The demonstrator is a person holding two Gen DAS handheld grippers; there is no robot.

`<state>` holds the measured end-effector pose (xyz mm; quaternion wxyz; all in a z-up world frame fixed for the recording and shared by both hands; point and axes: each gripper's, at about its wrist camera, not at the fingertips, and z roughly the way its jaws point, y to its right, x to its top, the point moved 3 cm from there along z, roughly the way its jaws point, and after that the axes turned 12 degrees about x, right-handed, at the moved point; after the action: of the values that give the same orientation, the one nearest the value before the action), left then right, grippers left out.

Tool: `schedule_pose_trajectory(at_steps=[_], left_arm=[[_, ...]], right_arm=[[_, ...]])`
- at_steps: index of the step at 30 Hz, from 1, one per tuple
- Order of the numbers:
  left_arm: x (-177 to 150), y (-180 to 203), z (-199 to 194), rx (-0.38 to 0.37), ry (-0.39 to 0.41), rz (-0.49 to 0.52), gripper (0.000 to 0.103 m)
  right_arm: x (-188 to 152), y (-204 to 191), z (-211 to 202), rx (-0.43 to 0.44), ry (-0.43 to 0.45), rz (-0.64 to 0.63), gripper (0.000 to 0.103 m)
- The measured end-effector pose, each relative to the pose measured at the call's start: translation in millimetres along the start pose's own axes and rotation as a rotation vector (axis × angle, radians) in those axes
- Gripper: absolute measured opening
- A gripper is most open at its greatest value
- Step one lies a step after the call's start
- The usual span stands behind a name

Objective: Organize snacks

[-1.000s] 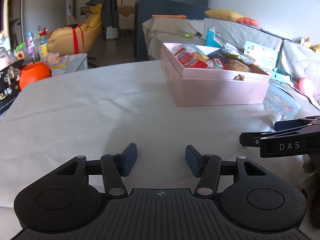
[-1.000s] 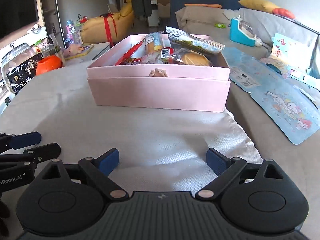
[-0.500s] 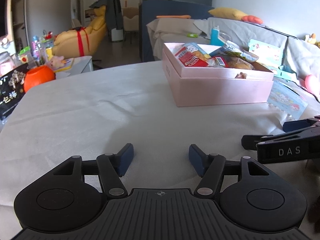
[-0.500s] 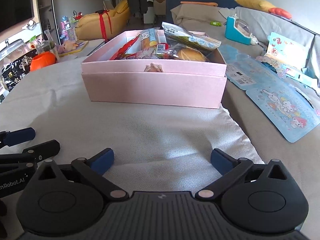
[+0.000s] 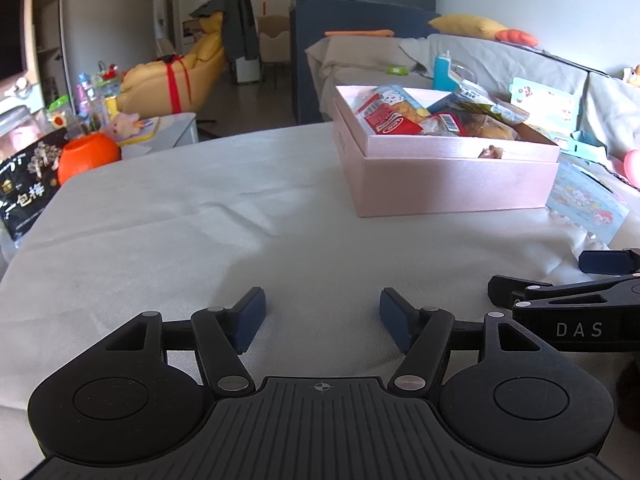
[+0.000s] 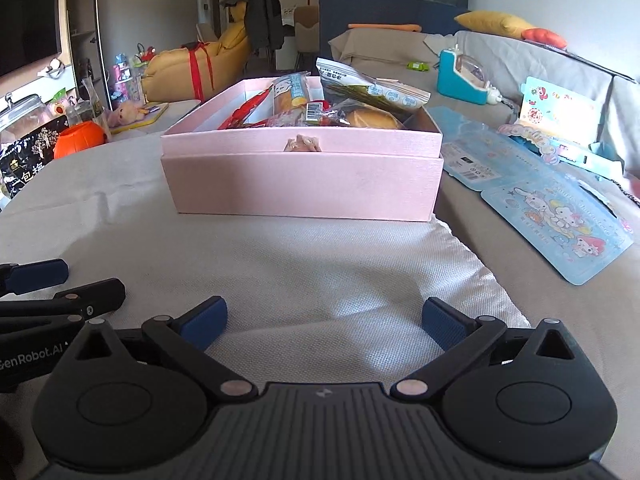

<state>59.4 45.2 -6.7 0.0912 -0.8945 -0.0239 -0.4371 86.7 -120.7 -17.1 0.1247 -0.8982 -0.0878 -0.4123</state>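
left hand-held gripper [image 5: 322,316] jaws opening wider since a second ago, empty | right hand-held gripper [image 6: 323,322] spread wide, empty | snacks [image 6: 320,104] all in pink box [image 6: 304,184] on counter [image 5: 180,240] | looks near done

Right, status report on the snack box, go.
Left tongs opening, empty; right tongs open, empty. Pink box ahead, snacks inside, lid off. White cloth bare between.
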Motion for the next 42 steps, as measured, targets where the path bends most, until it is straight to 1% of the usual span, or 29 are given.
schedule_pose_trajectory(at_steps=[16,42], left_arm=[[-0.2,-0.2,-0.1,0.001,0.004,0.006,0.067],[-0.5,-1.0,-0.6,-0.001,0.003,0.003,0.068]], right_arm=[[-0.2,-0.7,0.0,0.0,0.0,0.0,0.103],[-0.2,-0.5,0.1,-0.001,0.0,-0.001,0.103]])
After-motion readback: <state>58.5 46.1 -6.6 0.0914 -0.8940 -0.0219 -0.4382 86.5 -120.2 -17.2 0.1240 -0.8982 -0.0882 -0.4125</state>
